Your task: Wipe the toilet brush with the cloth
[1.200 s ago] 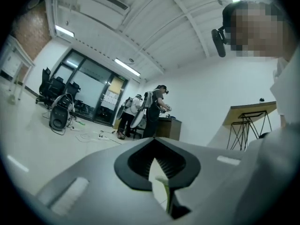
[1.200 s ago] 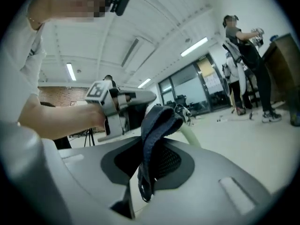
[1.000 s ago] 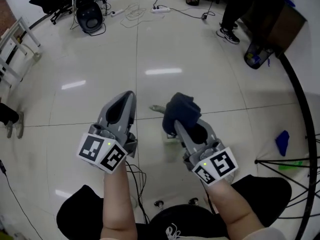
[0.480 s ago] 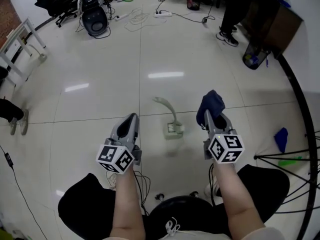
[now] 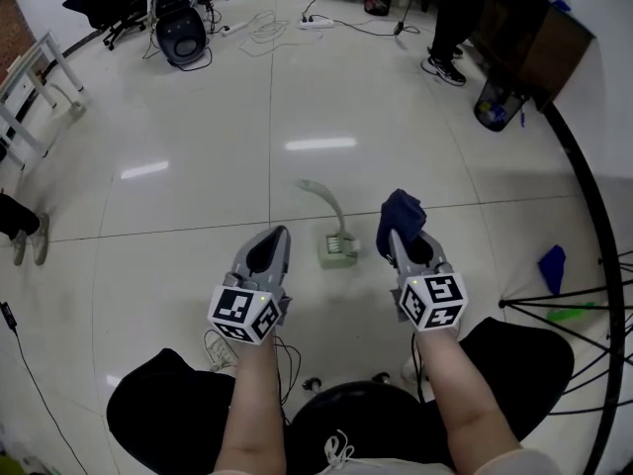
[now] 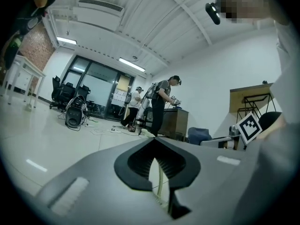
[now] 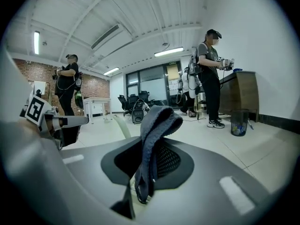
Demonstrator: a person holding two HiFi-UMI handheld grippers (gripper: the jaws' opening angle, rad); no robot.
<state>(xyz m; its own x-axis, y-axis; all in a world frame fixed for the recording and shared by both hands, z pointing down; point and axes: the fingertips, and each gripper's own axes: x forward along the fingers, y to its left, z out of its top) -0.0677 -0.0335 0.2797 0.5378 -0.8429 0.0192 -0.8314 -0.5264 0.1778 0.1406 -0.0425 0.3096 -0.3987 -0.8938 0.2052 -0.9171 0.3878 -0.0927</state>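
The right claw (image 7: 149, 146) is clenched on a dark blue cloth (image 7: 157, 121), pinched between the jaws and folded up over their tips. The left claw (image 6: 153, 142) is closed on nothing, with its tips meeting.

Only the gripper views show these grips from close up. The head view shows from above that the cloth sits bunched on the right claw's front end. It also shows the toilet brush (image 5: 336, 247) lying on the pale tiled floor (image 5: 198, 216) between the two claws and touching neither. Its blocky head is nearest the person and its curved pale handle reaches away.

The right gripper view catches part of that handle just left of the cloth. It also shows a standing person (image 7: 210, 74) beside a wooden cabinet (image 7: 243, 95), whom the head view shows only as legs at its top edge.

Both bare forearms reach forward over the person's dark-clad knees, roughly parallel, with the claws pointing ahead and the marker cubes facing up.
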